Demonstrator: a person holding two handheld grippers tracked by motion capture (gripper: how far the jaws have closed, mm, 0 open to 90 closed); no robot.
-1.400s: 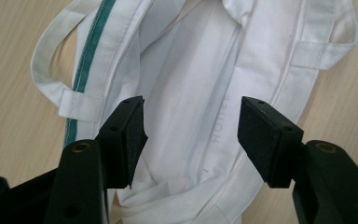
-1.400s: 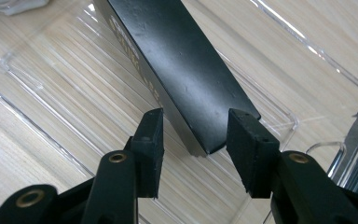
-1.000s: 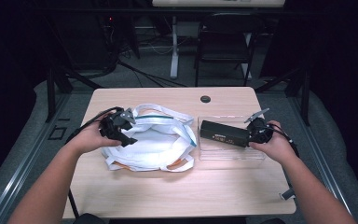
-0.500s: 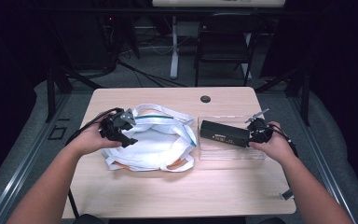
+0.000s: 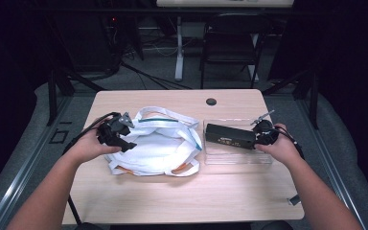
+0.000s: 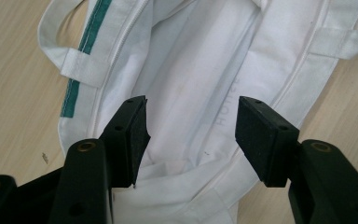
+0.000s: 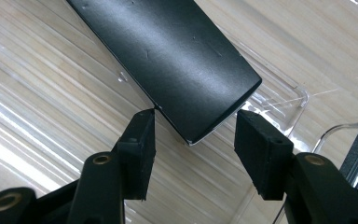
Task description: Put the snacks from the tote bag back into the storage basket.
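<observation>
The right tool is standing open astride the near end of the rigid, smooth long black box lying in the clear plastic tray, while the left tool, jaws just narrowing but still apart, is hovering over the limp white cloth bag on the worktop.

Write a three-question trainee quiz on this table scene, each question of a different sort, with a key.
1. True or false: the black box lies in the clear tray.
2. Which thing lies under the left gripper? A) a white cloth bag B) a red bucket C) a stack of plates
3. Fill in: the right gripper is at the box's ____ end as the high view shows it.

Key
1. True. The box rests inside the tray on the table.
2. A. The white cloth bag is spread open below the open jaws.
3. Right. Its jaws stand on either side of that end, with the pads not clearly pressing.
</observation>
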